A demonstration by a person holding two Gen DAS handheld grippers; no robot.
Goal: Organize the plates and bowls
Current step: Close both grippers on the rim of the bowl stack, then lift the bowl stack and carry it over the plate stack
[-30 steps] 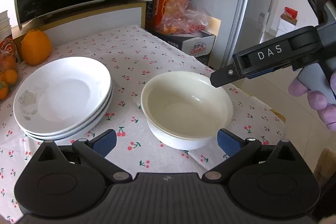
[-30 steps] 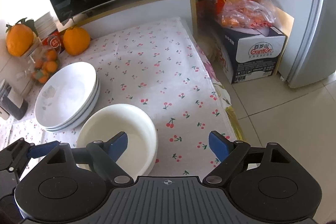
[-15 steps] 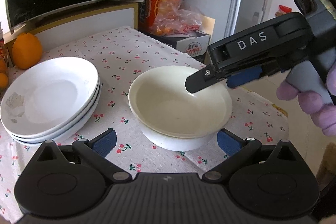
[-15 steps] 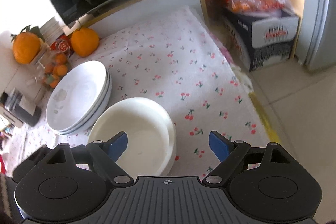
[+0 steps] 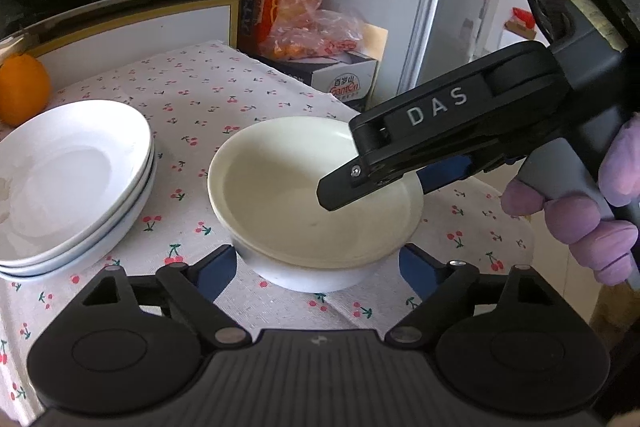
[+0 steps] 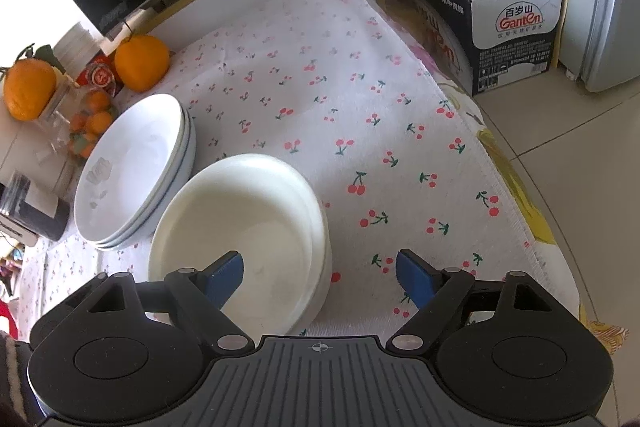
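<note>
Both grippers close slowly around the nested bowls: left gripper and right gripper gape apart, gripping nothing. Beside them the plates sit stacked on the table, so sorting looks nearly finished.

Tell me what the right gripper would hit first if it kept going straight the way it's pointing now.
Most likely the stacked cream bowls. The right gripper, closing, straddles the stack's near rim: one finger over the bowl's inside, the other over the cherry-print tablecloth. Depth is unclear, but the rim looks nearest.
</note>
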